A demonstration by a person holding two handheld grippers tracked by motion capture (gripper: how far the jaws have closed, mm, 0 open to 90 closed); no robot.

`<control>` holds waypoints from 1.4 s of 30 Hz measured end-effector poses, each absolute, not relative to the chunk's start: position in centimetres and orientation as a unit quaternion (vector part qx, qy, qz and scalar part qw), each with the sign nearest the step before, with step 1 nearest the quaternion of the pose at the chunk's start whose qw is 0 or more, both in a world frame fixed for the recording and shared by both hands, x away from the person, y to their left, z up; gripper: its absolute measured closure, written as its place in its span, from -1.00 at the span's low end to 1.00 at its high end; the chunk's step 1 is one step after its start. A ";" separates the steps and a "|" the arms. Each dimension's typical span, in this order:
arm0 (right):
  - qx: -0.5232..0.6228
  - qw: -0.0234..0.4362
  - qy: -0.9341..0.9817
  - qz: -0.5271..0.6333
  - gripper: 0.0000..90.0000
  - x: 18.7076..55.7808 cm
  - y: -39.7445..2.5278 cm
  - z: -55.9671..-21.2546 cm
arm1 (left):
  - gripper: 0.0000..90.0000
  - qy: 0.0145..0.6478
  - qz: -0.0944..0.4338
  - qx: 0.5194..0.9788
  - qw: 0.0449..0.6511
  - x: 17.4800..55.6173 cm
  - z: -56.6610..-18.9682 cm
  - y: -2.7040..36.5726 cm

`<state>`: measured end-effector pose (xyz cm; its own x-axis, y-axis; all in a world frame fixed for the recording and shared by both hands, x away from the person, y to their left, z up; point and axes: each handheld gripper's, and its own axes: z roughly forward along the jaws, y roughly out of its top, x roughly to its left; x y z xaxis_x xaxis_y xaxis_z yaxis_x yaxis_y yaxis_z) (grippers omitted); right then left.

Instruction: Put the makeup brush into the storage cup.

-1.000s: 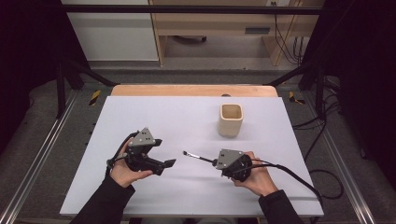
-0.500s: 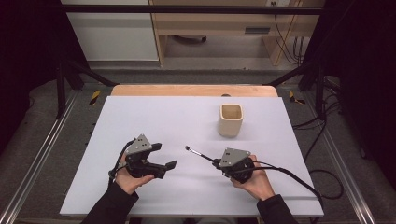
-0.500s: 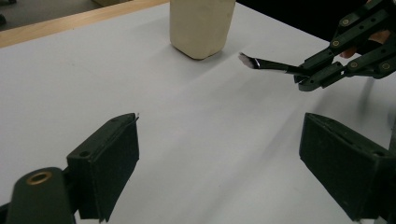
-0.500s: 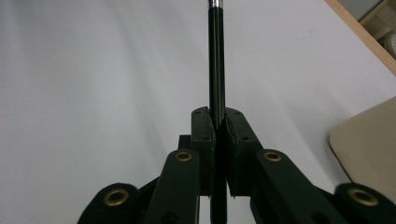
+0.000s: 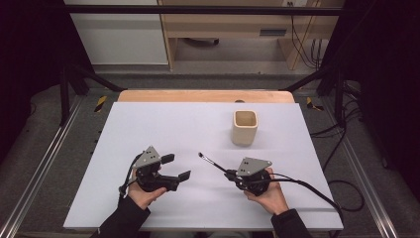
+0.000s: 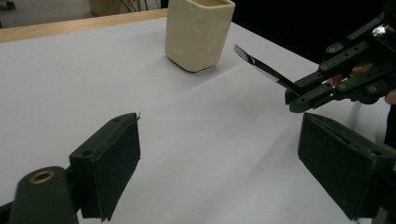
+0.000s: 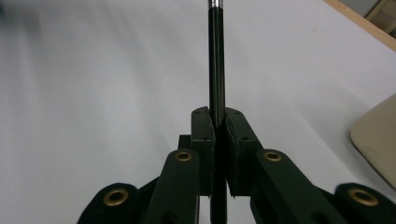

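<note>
Pen [image 5: 212, 161] in right hand-held gripper [image 5: 229, 173], slightly nearer the cup [image 5: 244, 127] than before.

white worktop [image 5: 163, 124] under everything | wooden edge strip [image 5: 205, 95] along the worktop's far side | grey floor [image 5: 213, 79] beyond the worktop | wooden bench [image 5: 233, 29] further beyond the worktop | black cables [image 5: 341, 148] lying right of the worktop
</note>
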<state>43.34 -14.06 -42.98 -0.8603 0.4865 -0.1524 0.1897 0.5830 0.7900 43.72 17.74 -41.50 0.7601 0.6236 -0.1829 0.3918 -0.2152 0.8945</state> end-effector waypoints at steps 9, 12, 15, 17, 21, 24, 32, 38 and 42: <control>0.196 0.171 0.868 0.423 0.86 43.3 -13.7 -43.4 | -0.71 0.340 0.092 0.752 0.557 43.9 -41.7 17.1; 0.199 0.172 0.865 0.428 0.86 43.3 -13.7 -43.3 | -0.71 0.340 0.088 0.750 0.561 44.0 -41.6 16.8; 0.200 0.175 0.860 0.435 0.86 43.3 -13.7 -43.2 | -0.71 0.337 0.081 0.749 0.565 44.1 -41.4 16.4; 0.200 0.177 0.859 0.436 0.86 43.2 -13.8 -43.1 | -0.71 0.334 0.080 0.748 0.568 44.1 -41.3 16.2; 0.201 0.179 0.857 0.439 0.86 43.2 -13.8 -43.0 | -0.71 0.331 0.082 0.747 0.570 44.2 -41.0 15.8; 0.201 0.182 0.854 0.444 0.86 43.2 -13.9 -42.8 | -0.70 0.326 0.082 0.748 0.572 44.3 -40.7 15.4; 0.201 0.186 0.847 0.455 0.86 43.1 -13.9 -42.5 | -0.65 0.318 0.073 0.750 0.576 44.5 -40.4 13.8; 0.202 0.187 0.844 0.460 0.86 43.0 -14.0 -42.3 | -0.55 0.318 0.062 0.747 0.581 44.9 -40.5 12.8; 0.201 0.187 0.843 0.462 0.86 43.0 -14.0 -42.3 | -0.48 0.318 0.057 0.748 0.580 45.1 -40.6 12.2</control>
<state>42.98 -13.98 -42.27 -0.8494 0.5119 -0.1287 0.1667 0.4917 0.8547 45.06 12.22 -40.60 0.7917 0.5419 -0.2821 0.4087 -0.1264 0.9039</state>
